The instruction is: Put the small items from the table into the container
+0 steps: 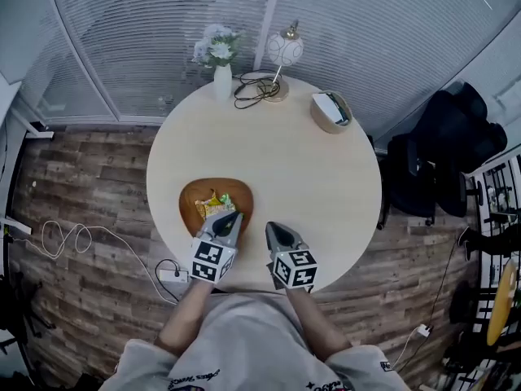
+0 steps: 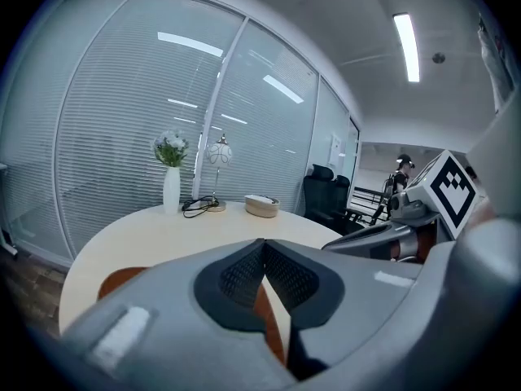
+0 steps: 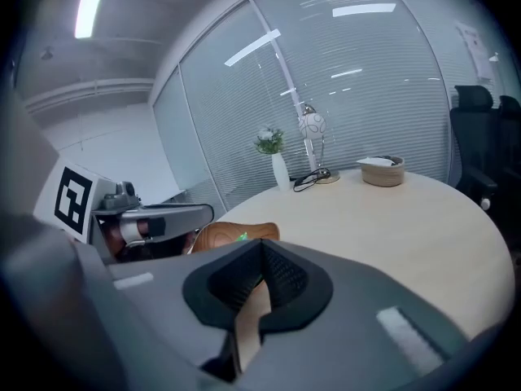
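Apparently near done: small items (image 1: 213, 205) lie in the wooden container (image 1: 189, 198), near left on the table (image 1: 285, 161).
Left gripper (image 1: 229, 218) and right gripper (image 1: 275, 230) clenched, empty, at near edge; far side shows only vase (image 1: 222, 80), lamp (image 1: 284, 51), cable (image 1: 252, 88), basket (image 1: 329, 112).

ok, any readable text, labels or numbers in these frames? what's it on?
None legible.
Shirt: script print, too blurred to read.
Paper sheet: too small to read.
Marker cubes: square patterns only, no letters or digits.
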`<action>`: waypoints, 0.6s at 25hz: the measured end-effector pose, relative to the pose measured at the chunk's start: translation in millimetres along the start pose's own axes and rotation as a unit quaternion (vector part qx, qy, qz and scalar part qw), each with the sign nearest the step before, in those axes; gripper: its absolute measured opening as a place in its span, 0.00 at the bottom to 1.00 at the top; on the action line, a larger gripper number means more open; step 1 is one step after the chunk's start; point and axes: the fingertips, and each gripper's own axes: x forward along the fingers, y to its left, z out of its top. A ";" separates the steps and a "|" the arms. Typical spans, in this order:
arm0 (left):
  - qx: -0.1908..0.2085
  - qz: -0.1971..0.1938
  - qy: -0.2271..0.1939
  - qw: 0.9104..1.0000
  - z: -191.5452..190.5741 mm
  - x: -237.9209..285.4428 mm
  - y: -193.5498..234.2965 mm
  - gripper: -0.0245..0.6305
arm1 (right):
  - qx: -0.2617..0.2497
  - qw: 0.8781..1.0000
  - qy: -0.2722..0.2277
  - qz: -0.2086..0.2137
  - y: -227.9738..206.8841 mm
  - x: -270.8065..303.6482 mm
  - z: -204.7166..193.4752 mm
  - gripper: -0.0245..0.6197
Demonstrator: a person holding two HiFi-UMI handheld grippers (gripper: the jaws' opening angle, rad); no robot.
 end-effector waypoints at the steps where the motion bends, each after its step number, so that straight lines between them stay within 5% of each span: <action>1: 0.003 -0.003 0.000 1.000 1.0 1.4 -2.3 0.03 | 0.000 1.000 -0.002 -0.002 -0.7 -1.2 1.1 0.04; 15: 0.019 -0.020 -0.002 1.000 5.9 5.1 -10.0 0.03 | -0.010 1.000 -0.028 -0.007 10.1 -6.0 16.3 0.04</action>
